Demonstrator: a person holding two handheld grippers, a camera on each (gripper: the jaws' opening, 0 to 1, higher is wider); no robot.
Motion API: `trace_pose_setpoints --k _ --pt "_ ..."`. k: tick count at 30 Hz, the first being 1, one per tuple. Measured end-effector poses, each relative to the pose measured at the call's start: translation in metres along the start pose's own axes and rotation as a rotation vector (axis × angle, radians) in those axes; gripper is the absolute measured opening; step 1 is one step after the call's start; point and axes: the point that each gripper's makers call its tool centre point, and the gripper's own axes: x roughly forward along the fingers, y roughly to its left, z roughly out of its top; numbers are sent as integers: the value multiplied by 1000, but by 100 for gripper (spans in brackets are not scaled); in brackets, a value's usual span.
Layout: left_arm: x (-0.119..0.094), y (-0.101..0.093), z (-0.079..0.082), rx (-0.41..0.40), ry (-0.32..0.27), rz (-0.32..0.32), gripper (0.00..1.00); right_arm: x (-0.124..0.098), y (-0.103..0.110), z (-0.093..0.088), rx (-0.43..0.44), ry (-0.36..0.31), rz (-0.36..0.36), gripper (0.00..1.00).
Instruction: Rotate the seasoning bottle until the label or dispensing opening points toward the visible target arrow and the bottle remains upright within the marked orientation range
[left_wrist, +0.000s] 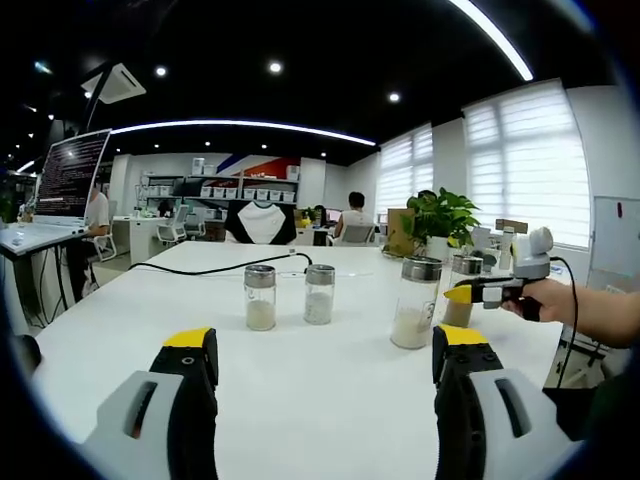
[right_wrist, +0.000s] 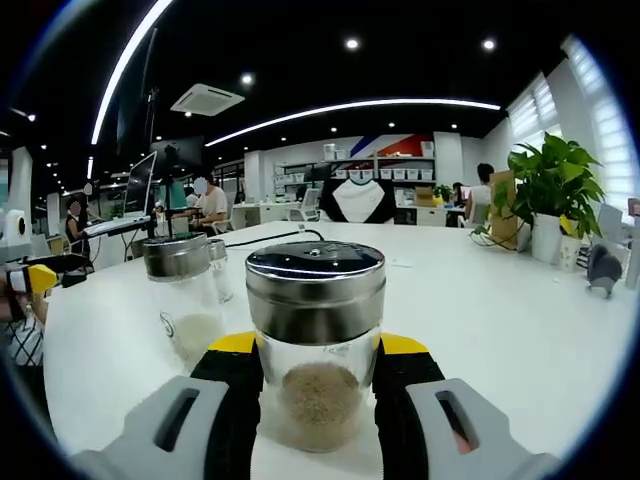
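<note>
Four seasoning bottles stand on a white table (left_wrist: 330, 380), and the right gripper grasps one of them

In the left gripper view, the left gripper (left_wrist: 325, 365) hangs over the table with its jaws wide apart and nothing between them. Beyond it, from left to right, two small bottles (left_wrist: 260, 297) with metal caps stand upright side by side, then a taller bottle (left_wrist: 415, 302) with pale powder, and then the seasoning bottle (left_wrist: 460, 290), which the right gripper (left_wrist: 462, 294) holds near the table's right side; a person's hand (left_wrist: 545, 298) carries this gripper. In the right gripper view, a bottle (right_wrist: 183, 300) stands at the left, just beside the held one. The right gripper (right_wrist: 318, 352) has its yellow-tipped jaws pressed on both sides of the seasoning bottle (right_wrist: 317, 340), which stands upright with brownish powder inside. A potted plant (right_wrist: 552, 195) stands at the far right
</note>
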Motion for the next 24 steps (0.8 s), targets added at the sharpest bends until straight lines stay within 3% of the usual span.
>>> trace_pose_setpoints --k 13,24 --pt "-1 2 2 8 -6 1 94 0 1 0 -9 -11 14 41" --pt "-2 1 2 12 -5 -2 94 1 2 0 -20 -13 94 41"
